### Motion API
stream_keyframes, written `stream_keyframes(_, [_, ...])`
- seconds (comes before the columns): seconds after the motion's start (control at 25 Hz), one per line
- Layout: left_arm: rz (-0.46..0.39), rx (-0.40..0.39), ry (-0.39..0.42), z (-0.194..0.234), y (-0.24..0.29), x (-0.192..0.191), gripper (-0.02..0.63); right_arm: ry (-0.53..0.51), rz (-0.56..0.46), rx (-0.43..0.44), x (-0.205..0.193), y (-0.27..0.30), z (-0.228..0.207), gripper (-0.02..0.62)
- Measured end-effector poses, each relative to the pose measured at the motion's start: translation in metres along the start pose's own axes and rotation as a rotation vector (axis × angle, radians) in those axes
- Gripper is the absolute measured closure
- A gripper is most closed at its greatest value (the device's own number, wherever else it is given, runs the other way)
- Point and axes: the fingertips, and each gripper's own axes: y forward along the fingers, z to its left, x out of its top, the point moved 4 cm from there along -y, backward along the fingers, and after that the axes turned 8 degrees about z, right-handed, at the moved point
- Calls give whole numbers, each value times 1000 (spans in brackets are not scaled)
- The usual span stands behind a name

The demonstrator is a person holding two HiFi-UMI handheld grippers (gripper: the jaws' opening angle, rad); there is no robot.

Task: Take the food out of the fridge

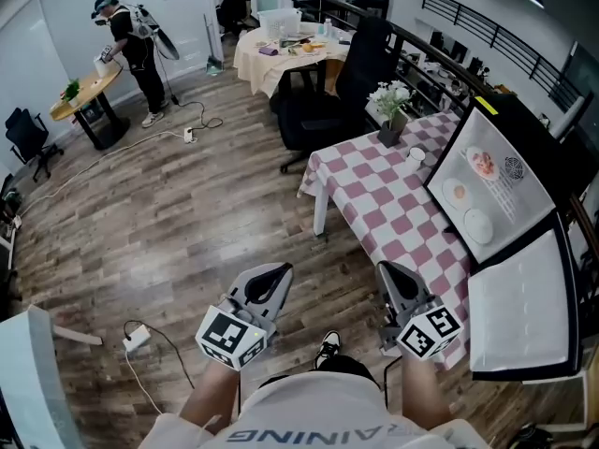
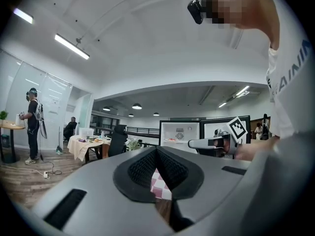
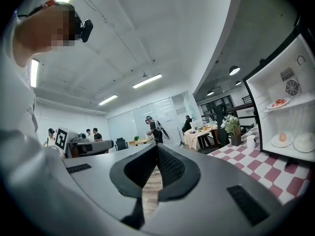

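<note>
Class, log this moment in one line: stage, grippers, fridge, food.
stage: nothing taken yet | left gripper: shut, empty | right gripper: shut, empty | fridge: door open | plates of food: inside

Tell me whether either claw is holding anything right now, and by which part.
Nothing is held: the left claw and the right claw are both shut with nothing between their jaws.

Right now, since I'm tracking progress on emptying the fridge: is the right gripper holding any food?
No, the right gripper is shut with nothing between its jaws, and the plates of food sit on the fridge shelves.
</note>
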Motion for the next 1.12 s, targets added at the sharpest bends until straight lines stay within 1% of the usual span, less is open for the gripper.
stream_keyframes(0.24, [18,7,-14,11,61,14,601,8,-8,4,22,17,-60,574])
stream_keyframes(0.44, [47,10,-14,15,114,21,601,11,-140,-76,47,9,-120,574])
stream_keyframes(0.52, [51,10,-21,17,131,24,601,13,-158,-92,53,8,-140,574])
stream_keyframes(0.68, [57,-6,-17,18,163,30,601,35,-153,-112,55,10,-169,574])
stream_keyframes(0.76, [58,-20,-11,17,180,33,601,46,-154,-122,55,11,-182,575])
stream_keyframes(0.92, [54,-61,10,17,212,36,601,35,-159,-151,57,12,-204,574])
stream_keyframes(1.12, [48,-159,38,20,256,43,601,42,-179,-236,61,6,-230,574])
